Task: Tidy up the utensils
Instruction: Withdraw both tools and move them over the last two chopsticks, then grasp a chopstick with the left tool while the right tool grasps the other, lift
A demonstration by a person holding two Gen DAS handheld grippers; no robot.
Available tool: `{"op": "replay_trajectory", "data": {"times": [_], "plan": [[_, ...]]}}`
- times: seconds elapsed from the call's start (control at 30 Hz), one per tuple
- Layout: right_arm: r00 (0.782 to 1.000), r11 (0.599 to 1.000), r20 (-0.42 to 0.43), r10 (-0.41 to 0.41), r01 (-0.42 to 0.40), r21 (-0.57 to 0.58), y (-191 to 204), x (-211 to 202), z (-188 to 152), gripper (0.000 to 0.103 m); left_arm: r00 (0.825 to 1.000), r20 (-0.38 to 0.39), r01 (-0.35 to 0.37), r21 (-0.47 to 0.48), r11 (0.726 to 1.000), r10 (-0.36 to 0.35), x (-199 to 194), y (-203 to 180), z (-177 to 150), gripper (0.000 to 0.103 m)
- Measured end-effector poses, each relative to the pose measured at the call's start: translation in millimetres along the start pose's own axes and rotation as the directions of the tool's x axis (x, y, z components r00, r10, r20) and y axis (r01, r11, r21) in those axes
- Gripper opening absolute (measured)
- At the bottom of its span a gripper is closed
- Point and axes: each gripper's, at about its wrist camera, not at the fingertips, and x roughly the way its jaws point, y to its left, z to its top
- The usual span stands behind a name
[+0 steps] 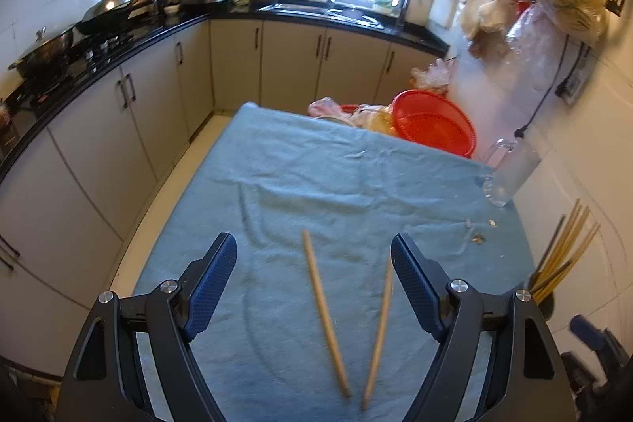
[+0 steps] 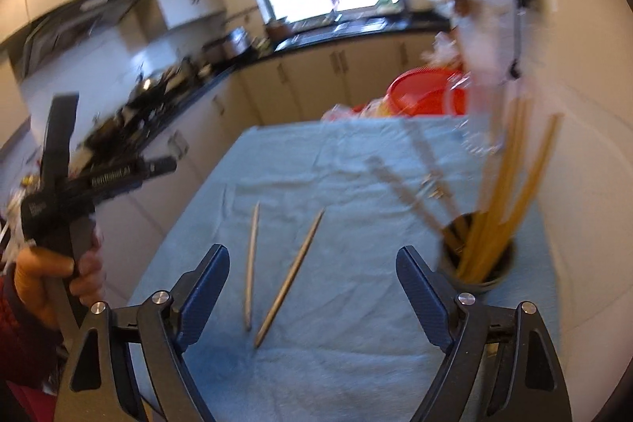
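Note:
Two loose wooden chopsticks (image 1: 326, 315) (image 1: 379, 331) lie on the blue cloth (image 1: 316, 176), their near ends close together and their far ends spread apart. My left gripper (image 1: 314, 240) hangs open above them, both sticks showing between its fingers and touching neither. In the right wrist view the same pair (image 2: 251, 263) (image 2: 290, 275) lies ahead of my right gripper (image 2: 312, 250), which is open and empty. A dark holder (image 2: 486, 275) with several chopsticks (image 2: 502, 192) stands at the right, beside the right finger. It shows at the edge of the left wrist view too (image 1: 542, 299).
A red basin (image 1: 435, 125) and plastic bags sit at the table's far end, a glass jug (image 1: 510, 173) at the far right corner. Small bits (image 1: 480, 238) lie on the cloth. A hand (image 2: 47, 271) holds the other gripper at left. Cabinets line the left.

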Motion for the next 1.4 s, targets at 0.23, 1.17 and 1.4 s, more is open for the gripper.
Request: {"op": "replay_trajectory", "data": {"times": [0.23,1.17,1.4], "plan": [[0.988,1.0,-0.157,-0.002,0.001,-0.004,14.0,74.9,-11.9,0.083,0.997,-0.072,-0.032,-0.027,0.999,0.03,16.7,36.7,-18.9,0.079],[0.899,0.981,-0.417,-0.136,0.18,0.068,7.3,247.3,-2.9,0.007,0.949,-0.301,0.118,0.047,0.992,-0.099,103.8,41.4,-29.9,0.077],[0.924,0.978,-0.355,-0.139,0.184,0.097,-9.2,219.0,1.3,0.007,0.905,-0.412,0.124,0.029,0.992,-0.101,157.5,4.4,-34.4,0.05]]}}
